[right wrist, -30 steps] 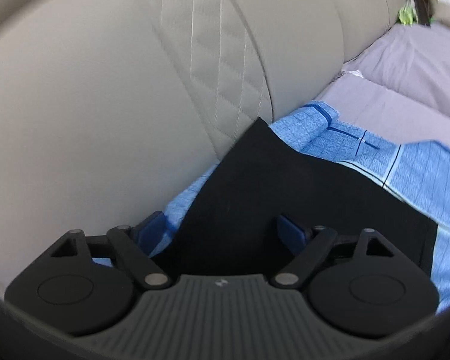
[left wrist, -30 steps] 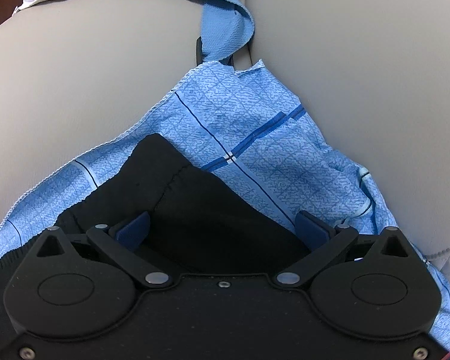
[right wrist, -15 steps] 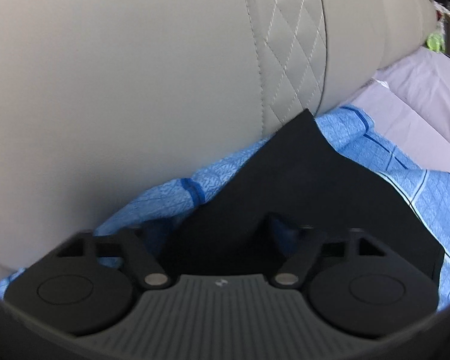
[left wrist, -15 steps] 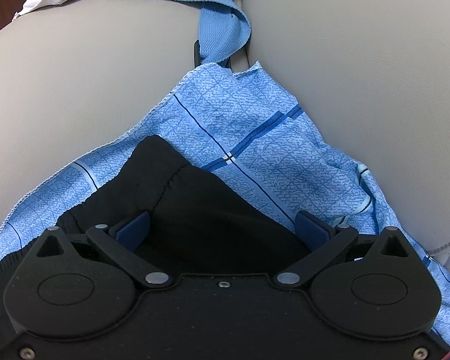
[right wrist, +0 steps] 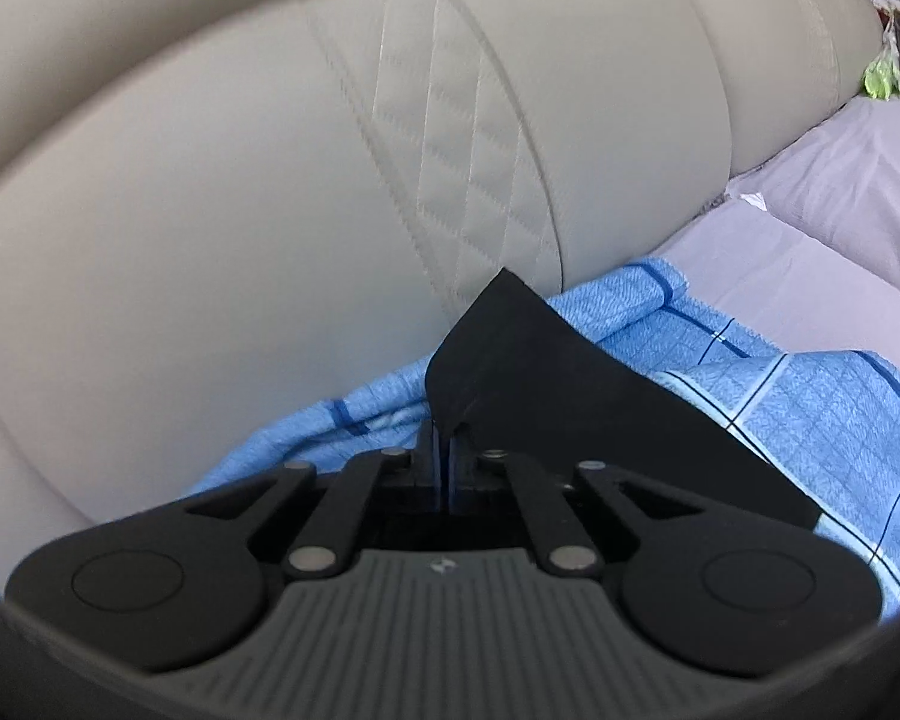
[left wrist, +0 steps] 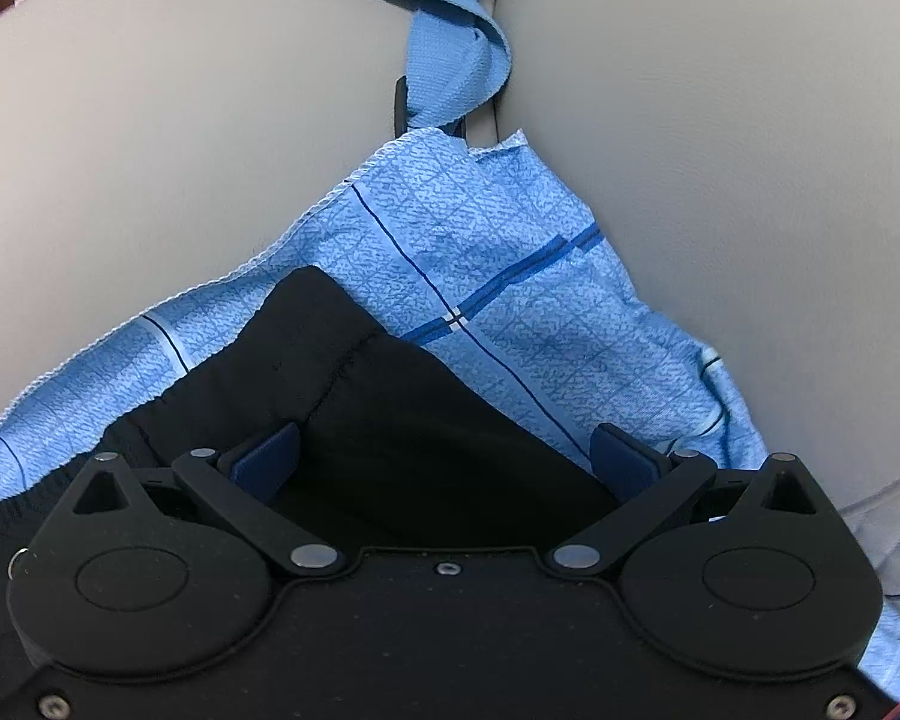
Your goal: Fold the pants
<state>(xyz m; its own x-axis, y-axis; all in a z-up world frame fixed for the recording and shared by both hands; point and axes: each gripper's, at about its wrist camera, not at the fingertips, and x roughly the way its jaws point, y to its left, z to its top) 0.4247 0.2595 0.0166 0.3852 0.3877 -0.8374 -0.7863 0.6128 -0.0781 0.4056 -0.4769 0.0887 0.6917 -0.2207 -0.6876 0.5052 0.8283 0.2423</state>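
While right tongs (right wrist: 443, 450) pinch black pants (right wrist: 546, 372) | left tongs (left wrist: 444, 456) wide | blue cloth (left wrist: 498, 276) beneath, sofa (right wrist: 270, 210) behind

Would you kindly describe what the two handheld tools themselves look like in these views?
Both are matte black, with two round discs at the base, silver pivot pins and angled link bars carrying dark blue finger pads. The left tool has a smooth body with small screws; the right tool has a grey ribbed plate with a small logo.
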